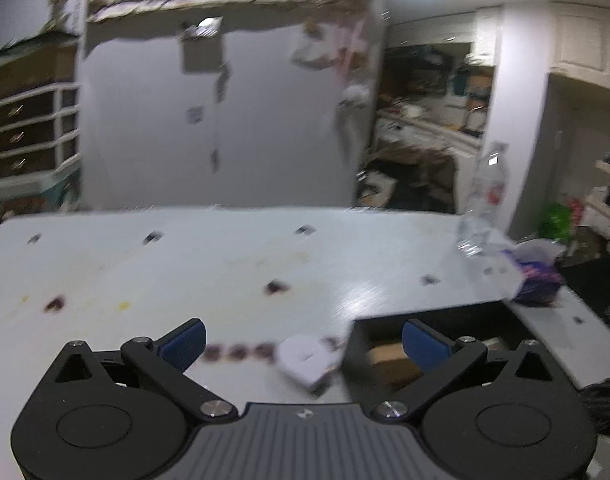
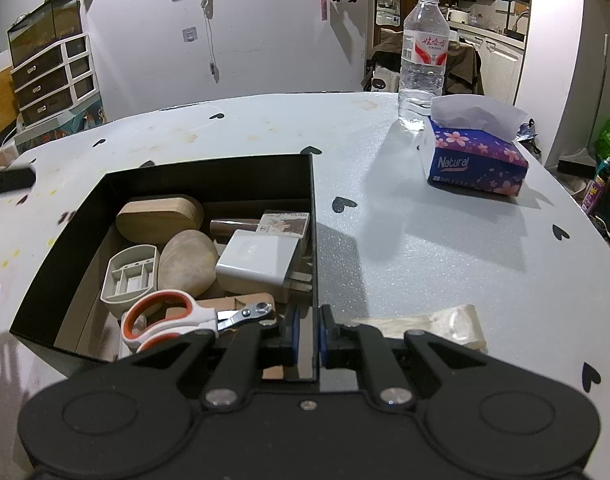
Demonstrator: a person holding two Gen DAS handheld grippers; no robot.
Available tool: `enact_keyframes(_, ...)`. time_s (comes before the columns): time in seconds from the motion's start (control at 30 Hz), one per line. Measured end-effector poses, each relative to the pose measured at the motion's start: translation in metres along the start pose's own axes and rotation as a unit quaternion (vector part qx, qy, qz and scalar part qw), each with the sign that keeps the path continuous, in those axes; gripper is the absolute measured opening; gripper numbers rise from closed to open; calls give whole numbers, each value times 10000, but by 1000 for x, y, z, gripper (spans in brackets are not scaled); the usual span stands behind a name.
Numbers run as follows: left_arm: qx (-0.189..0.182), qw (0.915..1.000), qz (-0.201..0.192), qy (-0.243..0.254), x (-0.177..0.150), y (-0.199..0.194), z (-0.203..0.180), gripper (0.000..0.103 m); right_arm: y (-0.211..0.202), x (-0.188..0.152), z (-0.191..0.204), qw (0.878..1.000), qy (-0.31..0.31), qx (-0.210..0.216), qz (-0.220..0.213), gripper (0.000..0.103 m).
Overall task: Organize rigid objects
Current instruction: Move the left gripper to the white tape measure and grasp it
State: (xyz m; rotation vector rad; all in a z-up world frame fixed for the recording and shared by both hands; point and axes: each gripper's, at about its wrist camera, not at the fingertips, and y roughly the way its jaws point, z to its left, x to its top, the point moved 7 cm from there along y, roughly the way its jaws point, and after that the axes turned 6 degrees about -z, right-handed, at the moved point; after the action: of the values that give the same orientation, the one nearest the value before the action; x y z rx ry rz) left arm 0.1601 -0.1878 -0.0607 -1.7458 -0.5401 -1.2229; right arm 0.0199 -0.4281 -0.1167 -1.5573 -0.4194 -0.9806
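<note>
Black box (image 2: 209, 176) on white table (image 2: 405, 248), open top. Inside: orange-handled scissors (image 2: 165, 320), white charger block (image 2: 257, 264), smooth tan stone (image 2: 187, 262), wooden oval case (image 2: 159, 218), grey divided tray (image 2: 131, 280). R gripper (image 2: 309, 334) clenched on box's right wall. L gripper (image 1: 303, 346) released, nothing between jaws; small white item (image 1: 305, 360) on table just beside box corner, blurred.
</note>
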Motion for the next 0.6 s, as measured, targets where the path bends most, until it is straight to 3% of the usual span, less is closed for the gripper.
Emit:
enact_keyframes(0.17, 249, 9994, 257, 2, -23, 5, 29, 103, 0, 0, 0, 10000, -2, -2, 0, 10)
enact_keyframes(0.4, -452, 9961, 623, 442, -48, 21, 32, 81, 0, 0, 0, 10000, -5, -22, 10, 10)
enact_keyframes(0.6, -767, 9891, 789, 976, -64, 49, 17, 81, 0, 0, 0, 10000, -24, -46, 28, 10)
